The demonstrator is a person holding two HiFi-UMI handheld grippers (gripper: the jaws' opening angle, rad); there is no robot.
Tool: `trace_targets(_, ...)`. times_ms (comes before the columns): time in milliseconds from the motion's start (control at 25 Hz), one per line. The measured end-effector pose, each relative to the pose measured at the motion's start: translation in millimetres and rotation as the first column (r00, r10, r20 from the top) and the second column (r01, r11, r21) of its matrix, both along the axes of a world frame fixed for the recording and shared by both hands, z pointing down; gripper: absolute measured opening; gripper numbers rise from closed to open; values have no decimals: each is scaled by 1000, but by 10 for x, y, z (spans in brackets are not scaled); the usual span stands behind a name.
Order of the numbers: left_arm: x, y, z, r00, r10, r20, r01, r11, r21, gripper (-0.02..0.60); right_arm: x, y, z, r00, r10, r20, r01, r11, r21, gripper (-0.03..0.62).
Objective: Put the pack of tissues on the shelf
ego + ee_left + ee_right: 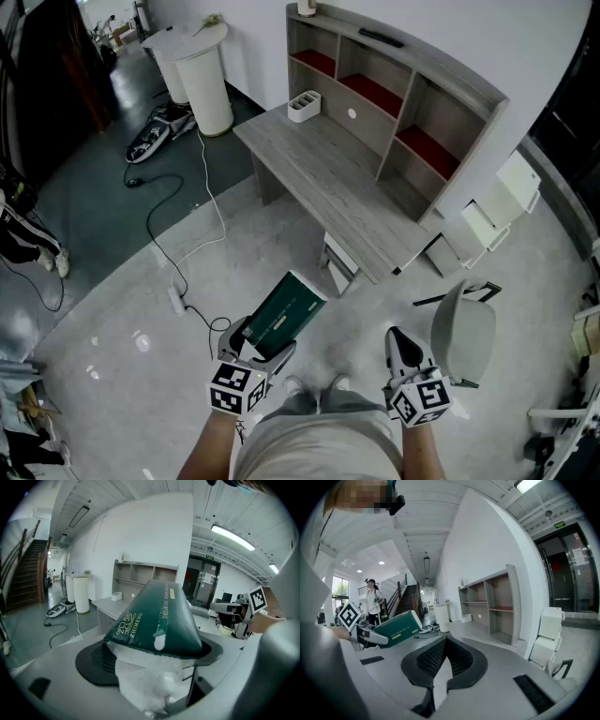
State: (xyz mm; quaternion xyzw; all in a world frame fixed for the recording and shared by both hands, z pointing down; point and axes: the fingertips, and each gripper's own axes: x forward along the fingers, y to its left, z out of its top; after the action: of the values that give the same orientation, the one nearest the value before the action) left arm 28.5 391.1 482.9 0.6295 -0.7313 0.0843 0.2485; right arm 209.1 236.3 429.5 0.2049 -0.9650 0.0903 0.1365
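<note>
My left gripper (267, 345) is shut on a dark green pack of tissues (286, 314), held low in front of the person's body over the floor. In the left gripper view the pack (154, 620) fills the space between the jaws and points toward the shelf (145, 576). That grey shelf unit (398, 98) with red-lined compartments stands on the back of a grey desk (323, 183), well ahead of both grippers. My right gripper (401, 347) hangs at the lower right, its jaws shut with nothing in them (446, 641). The right gripper view also catches the pack (396, 627) off to its left.
A white organiser (303, 106) sits on the desk's far left corner. A white bin (206, 80) stands beyond the desk, with a cable (202, 216) trailing over the floor. A grey chair (464, 333) is at my right, white boxes (497, 211) past it.
</note>
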Motion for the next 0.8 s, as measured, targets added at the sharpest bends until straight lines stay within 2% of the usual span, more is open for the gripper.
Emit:
trace_targets(280,-310,382,-10,1000,-8,18,8,1000,-4,465,-199,362,-80,1000,-15,-12,16,1000,27,28)
trace_targets(400,-373,379,-8,1000,3,15,-4,1000,7,465,-279,418,-100,1000,-14,-17,15,999,41,28)
trace_targets(520,-422,336,-5,1000,8,-20,-8,1000,23,465,-330,411,-129,1000,3,-5,-3,999,44,28)
trace_targets(800,-488,111,138,999,26,-28,-27,1000,-8,465,-425,132,7,1000,30,-3,-30,999,19,28)
